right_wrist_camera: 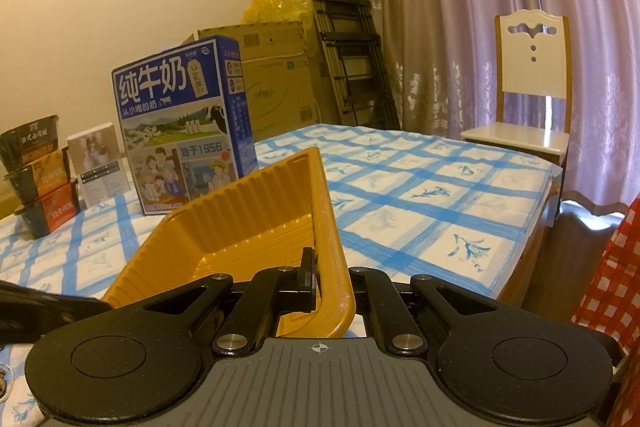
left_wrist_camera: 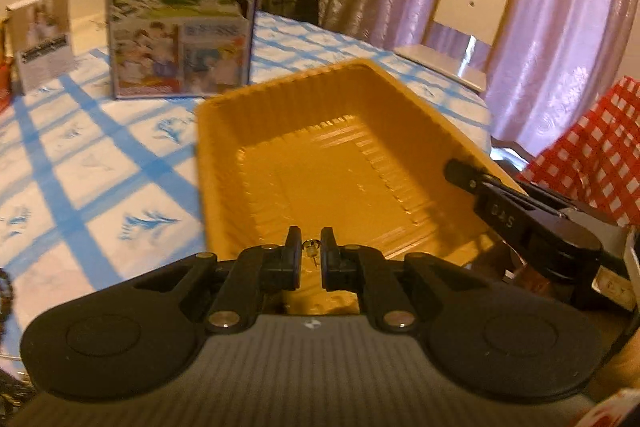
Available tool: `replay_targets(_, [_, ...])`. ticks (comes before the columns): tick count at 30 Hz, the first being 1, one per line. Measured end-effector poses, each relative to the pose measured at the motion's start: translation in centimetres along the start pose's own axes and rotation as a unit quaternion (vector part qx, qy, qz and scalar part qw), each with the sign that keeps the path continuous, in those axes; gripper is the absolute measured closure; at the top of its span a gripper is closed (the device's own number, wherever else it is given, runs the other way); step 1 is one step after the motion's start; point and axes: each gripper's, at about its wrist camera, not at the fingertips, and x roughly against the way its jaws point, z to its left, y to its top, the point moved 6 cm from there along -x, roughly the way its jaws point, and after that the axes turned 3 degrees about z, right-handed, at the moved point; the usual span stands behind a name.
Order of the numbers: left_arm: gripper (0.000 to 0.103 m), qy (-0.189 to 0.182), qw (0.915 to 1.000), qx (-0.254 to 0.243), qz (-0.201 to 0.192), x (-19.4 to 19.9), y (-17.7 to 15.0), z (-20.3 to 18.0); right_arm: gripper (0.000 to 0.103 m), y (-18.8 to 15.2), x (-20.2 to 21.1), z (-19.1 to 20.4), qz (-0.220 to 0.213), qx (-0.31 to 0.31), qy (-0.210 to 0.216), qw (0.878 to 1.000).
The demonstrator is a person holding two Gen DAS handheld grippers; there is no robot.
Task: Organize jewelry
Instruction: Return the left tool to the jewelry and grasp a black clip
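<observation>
Your left gripper [left_wrist_camera: 311,253] pinches small stud earring [left_wrist_camera: 311,247], poised over near rim of yellow tray [left_wrist_camera: 224,163]. Your right gripper [right_wrist_camera: 334,277] clamps tray's right wall, tilting it. Tray looks empty: sorting barely begun, earring not yet dropped. Open room ahead inside tray; milk carton [left_wrist_camera: 182,7] well beyond.

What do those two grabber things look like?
Both the left gripper and the right gripper are black, with two big round discs, silver screws and jointed link arms ending in flat jaws. Each sits on a grey ribbed body with a small white crosshair mark.
</observation>
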Motion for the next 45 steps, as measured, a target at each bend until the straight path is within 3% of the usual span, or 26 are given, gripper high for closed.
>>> replay_targets(6, [0.094, 0.000, 0.9997, 0.020, 0.014, -1.4, -0.5, -0.4, 0.098, 0.0, 0.0, 0.0, -0.001, 0.000, 0.000, 1.000])
replay_targets(11, [0.074, -0.009, 0.9992, 0.038, -0.006, -0.3, 0.0, -0.6, 0.098, 0.0, 0.0, 0.0, -0.001, 0.000, -0.001, 1.000])
replay_targets(15, [0.071, -0.013, 0.9978, 0.053, -0.036, 2.2, 0.2, -0.5, 0.098, 0.0, 0.1, 0.0, -0.001, 0.001, -0.001, 1.000])
replay_targets(19, [0.060, 0.019, 0.9962, 0.056, -0.064, 5.5, -0.8, 1.1, 0.098, 0.0, 0.1, 0.0, -0.001, 0.001, -0.001, 1.000])
replay_targets(21, [0.060, 0.044, 0.9950, 0.060, -0.065, 7.1, -2.0, 2.5, 0.098, 0.0, 0.1, 0.1, -0.002, 0.001, -0.001, 1.000])
replay_targets(31, [0.060, 0.176, 0.9784, 0.108, -0.003, 12.8, -9.6, 10.6, 0.098, -0.1, 0.2, 0.2, -0.002, 0.001, -0.002, 1.000])
replay_targets(36, [0.060, 0.198, 0.9725, 0.122, 0.000, 13.5, -10.5, 12.6, 0.098, 0.0, 0.3, 0.2, -0.003, 0.004, -0.004, 1.000])
replay_targets(45, [0.060, 0.208, 0.9696, 0.128, 0.019, 10.2, -10.6, 13.5, 0.098, 0.0, 0.4, 0.0, 0.000, -0.002, -0.002, 1.000])
